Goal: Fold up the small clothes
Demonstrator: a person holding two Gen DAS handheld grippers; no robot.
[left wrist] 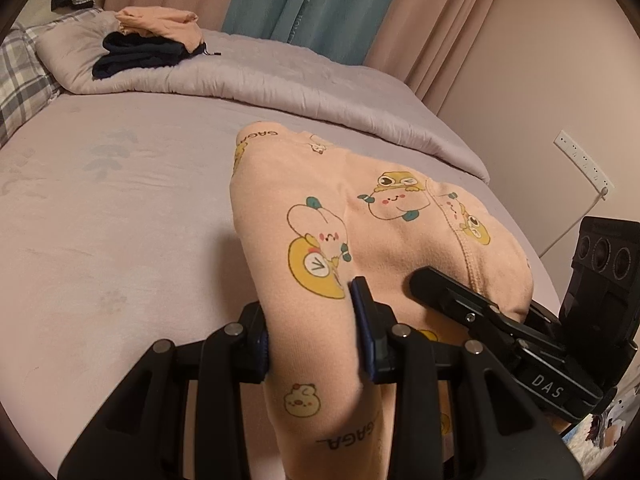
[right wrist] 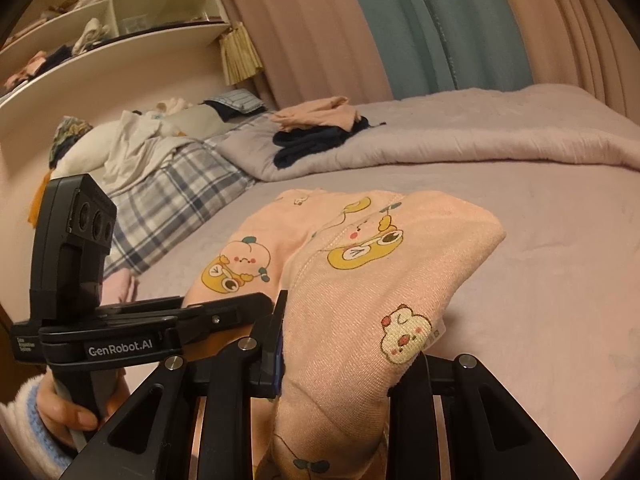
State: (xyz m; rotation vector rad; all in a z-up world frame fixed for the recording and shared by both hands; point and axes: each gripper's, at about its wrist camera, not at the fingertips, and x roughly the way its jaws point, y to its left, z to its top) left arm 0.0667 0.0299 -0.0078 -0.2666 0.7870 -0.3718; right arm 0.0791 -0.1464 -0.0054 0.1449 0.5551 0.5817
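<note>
A small pink garment [left wrist: 360, 220] printed with cartoon animals is lifted off the lilac bed sheet [left wrist: 120, 240], bunched and draping forward. In the left wrist view my left gripper [left wrist: 312, 332] is shut on a fold at the garment's near left side. My right gripper [left wrist: 432, 280] comes in from the right and touches the same cloth. The right wrist view shows my right gripper [right wrist: 348, 352] shut on a thick fold of the garment [right wrist: 360, 280]. The left gripper [right wrist: 256, 304] sits close at its left, carried by a hand [right wrist: 68, 412] in a white and blue sleeve.
A pile of peach and navy clothes [left wrist: 156, 44] lies on the rolled lilac quilt [left wrist: 280, 80] at the far side. A plaid pillow [right wrist: 160, 208] and loose white laundry [right wrist: 136, 144] lie by the headboard under a shelf [right wrist: 100, 20]. Curtains and a wall socket [left wrist: 584, 168] stand behind the bed.
</note>
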